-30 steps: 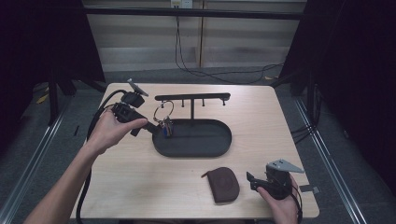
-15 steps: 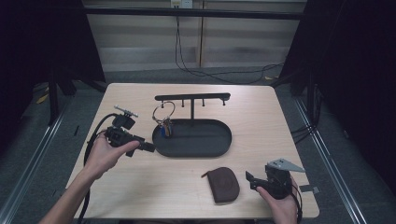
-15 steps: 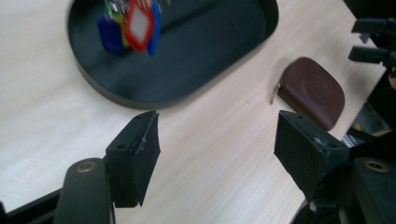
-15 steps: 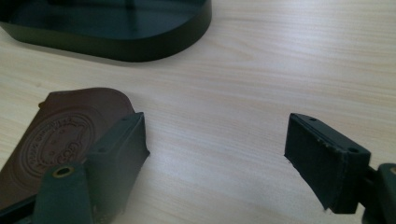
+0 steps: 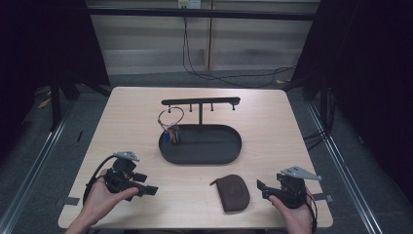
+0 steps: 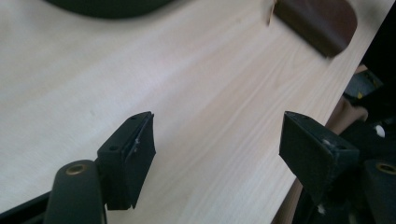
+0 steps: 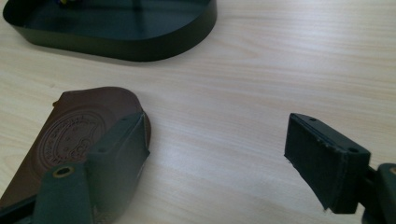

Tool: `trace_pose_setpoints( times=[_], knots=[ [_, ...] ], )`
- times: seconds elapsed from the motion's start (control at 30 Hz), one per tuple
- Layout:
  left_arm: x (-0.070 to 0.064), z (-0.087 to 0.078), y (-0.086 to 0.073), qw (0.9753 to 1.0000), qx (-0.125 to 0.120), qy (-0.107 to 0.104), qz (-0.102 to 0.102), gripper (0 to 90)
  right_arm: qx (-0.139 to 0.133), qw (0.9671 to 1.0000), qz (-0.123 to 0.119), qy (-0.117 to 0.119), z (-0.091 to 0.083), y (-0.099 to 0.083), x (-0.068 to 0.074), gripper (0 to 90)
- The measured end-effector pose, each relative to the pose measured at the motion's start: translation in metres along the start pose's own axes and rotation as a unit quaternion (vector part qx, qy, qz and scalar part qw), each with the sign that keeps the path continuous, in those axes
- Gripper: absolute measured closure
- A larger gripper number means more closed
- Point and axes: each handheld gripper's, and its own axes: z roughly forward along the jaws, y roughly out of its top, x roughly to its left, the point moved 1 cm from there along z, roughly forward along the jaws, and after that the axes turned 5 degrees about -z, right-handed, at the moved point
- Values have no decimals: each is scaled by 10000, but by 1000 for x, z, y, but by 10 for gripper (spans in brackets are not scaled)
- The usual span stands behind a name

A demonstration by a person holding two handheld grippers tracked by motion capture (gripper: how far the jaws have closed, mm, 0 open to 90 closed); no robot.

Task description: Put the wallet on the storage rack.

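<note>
Pale wooden table under dim light, dark curtains either side, grey floor and a trailing cable behind.

Brown leather pouch lies flat near the front edge, right of centre, closed, with a round embossed stamp on its face as the right gripper view shows. What it holds cannot be seen.

Right gripper sits just right of the pouch, held low at the table's front right corner. Jaws spread wide, nothing between them; its left jaw overlaps the pouch's edge in its own view, but contact cannot be confirmed.

Left gripper held at the front left, well apart from the pouch, pointing right across the table. Jaws released, wide apart over bare wood.

Behind the pouch, mid-table: black oval tray with a low rim. A T-shaped black rack with small pegs rises from it. Key ring hangs from the rack's left end; its small bunch of keys, blue and orange bits among them, dangles down into the tray's left end.
</note>
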Motion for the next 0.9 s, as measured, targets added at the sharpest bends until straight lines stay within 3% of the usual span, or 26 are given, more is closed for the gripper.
trace_pose_setpoints(
  times=[0.17, 0.3, 0.4, 0.5, 0.6, 0.67, 0.7, 0.73, 0.83, 0.9],
  knots=[
    [-5, 7, -14, 9998, 112, -36, 155, 263, 99, 9999, 0, 115, 2, 1, 3, 217],
    [-15, 9, -27, 9991, 127, -38, 398, 264, 224, 9987, 197, 419, 0, 9, 2, 229],
    [-17, 12, -31, 9991, 145, -11, 411, 268, 415, 9967, 225, 656, 2, 14, 3, 224],
    [-16, 17, -36, 9989, 177, 48, 442, 255, 515, 9956, 261, 739, 4, 17, 4, 216],
    [-18, 17, -38, 9983, 236, 47, 527, 253, 712, 9932, 355, 855, 8, 19, 5, 216],
    [-20, 17, -40, 9981, 191, -19, 583, 255, 870, 9888, 455, 1120, 12, 21, 4, 224],
    [-20, 17, -40, 9981, 191, -19, 583, 256, 870, 9888, 455, 1120, 12, 21, 4, 224],
    [-19, 16, -41, 9977, 208, -11, 652, 259, 941, 9857, 486, 1307, 13, 25, 4, 225],
    [-16, 16, -43, 9974, 169, 35, 702, 259, 1002, 9847, 497, 1334, 15, 28, 5, 225],
    [-11, 17, -46, 9980, 76, 50, 627, 250, 1138, 9839, 454, 1301, 18, 33, 5, 201]
  ],
)
